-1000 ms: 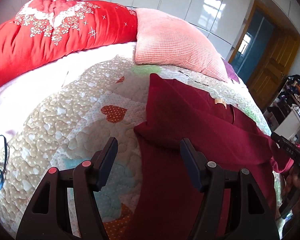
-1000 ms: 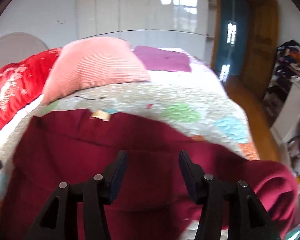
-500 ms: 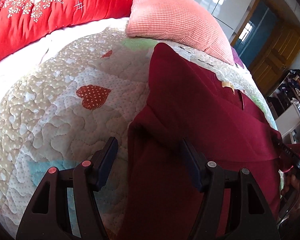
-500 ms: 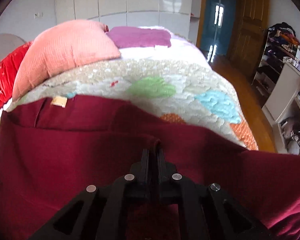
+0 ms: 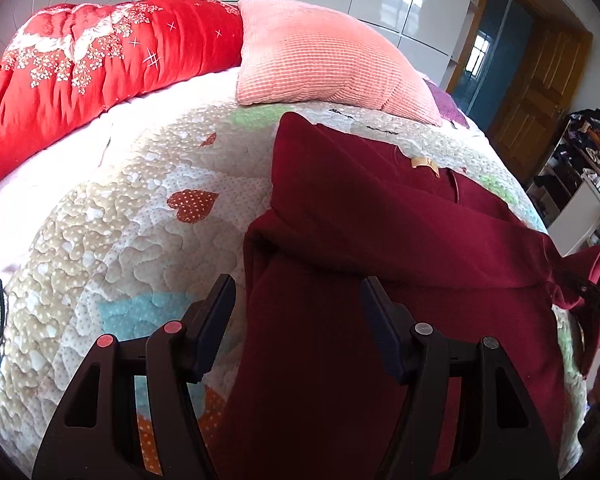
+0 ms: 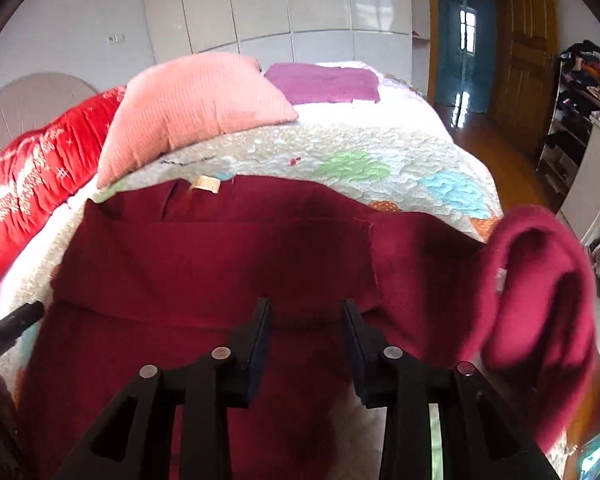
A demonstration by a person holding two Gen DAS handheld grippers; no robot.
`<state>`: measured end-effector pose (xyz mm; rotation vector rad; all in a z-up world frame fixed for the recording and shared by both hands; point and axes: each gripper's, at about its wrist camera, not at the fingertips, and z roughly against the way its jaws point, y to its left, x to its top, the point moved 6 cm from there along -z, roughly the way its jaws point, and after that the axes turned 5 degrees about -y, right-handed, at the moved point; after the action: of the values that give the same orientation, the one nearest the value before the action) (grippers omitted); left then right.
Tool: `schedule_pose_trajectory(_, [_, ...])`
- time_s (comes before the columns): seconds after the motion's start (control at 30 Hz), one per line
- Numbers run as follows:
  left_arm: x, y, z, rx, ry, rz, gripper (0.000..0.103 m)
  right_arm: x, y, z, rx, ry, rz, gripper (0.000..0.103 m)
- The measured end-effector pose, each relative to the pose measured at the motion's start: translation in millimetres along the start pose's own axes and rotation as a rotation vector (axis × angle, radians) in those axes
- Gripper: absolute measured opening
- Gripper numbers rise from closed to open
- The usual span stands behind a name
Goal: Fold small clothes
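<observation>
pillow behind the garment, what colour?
Salmon pink pillow with a ribbed weave; clearest in the left wrist view.

Both grippers are black plastic with dark-blue-padded fingers (image 5: 220, 320), the left gripper (image 5: 298, 312) bearing red rivets, the right gripper (image 6: 305, 330) silver ones.

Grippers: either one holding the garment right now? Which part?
Nothing is held. The left gripper stands open over the maroon garment, by its left edge. The right gripper is opening above the cloth, pads clear.
</observation>
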<state>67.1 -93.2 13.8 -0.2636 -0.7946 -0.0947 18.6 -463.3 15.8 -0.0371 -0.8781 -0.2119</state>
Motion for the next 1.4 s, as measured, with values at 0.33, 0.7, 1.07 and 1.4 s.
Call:
schedule_pose_trajectory(0.33, [-17.4, -46.9, 22.7, -0.090, 0.025, -0.021, 0.065, -53.9, -81.6, 90.6, 0.160, -0.150, -0.603, 0.074])
schedule_pose_trajectory(0.7, [-31.9, -49.1, 27.1, -0.090, 0.050, -0.019, 0.065, -75.1, -125.9, 48.6, -0.252, 0.090, -0.244, 0.041])
schedule_pose_trajectory(1.07, [-17.7, -24.5, 22.5, -0.101, 0.044, 0.035, 0.065, 66.7, -148.9, 161.4, -0.580, -0.319, 0.084, 0.008])
schedule_pose_trajectory(1.4, [24.0, 25.3, 24.7, -0.149, -0.038, 0.188, 0.065, 138.3, 107.4, 66.7, 0.045, -0.404, 0.372, 0.008])
